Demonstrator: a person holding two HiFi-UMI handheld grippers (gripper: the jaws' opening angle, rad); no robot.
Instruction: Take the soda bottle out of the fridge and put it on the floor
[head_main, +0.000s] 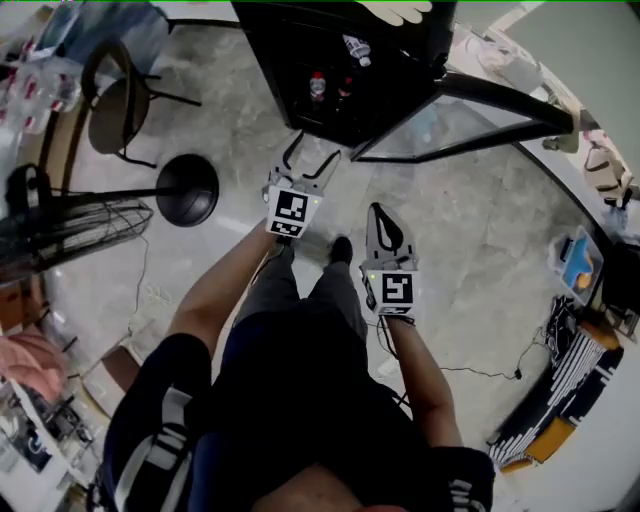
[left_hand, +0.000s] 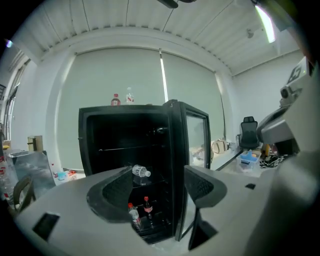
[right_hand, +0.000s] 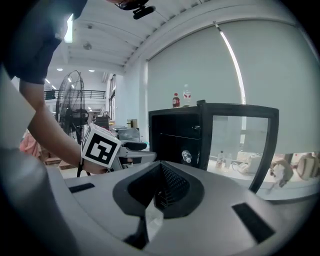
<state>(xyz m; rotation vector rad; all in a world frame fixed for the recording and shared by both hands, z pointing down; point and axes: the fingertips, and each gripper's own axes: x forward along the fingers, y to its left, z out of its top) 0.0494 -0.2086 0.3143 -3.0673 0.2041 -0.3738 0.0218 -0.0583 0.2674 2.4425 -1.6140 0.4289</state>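
Observation:
A black fridge (head_main: 340, 60) stands open ahead of me, its glass door (head_main: 470, 122) swung out to the right. On its lower shelf stand two red-capped soda bottles (left_hand: 147, 206), which also show in the head view (head_main: 318, 86). A clear water bottle (left_hand: 141, 171) lies on the shelf above them. My left gripper (head_main: 312, 155) is open and empty, short of the fridge opening and aimed at it (left_hand: 160, 186). The right gripper (head_main: 380, 215) hangs lower beside my leg, its jaws shut on nothing (right_hand: 160, 192).
Two small bottles (left_hand: 122, 98) stand on top of the fridge. A standing fan (head_main: 70, 225) with a round base (head_main: 187, 190) and a chair (head_main: 120, 100) are to the left. Boxes and cables (head_main: 575, 265) line the right wall. Pale stone floor (head_main: 470, 230) lies before the fridge.

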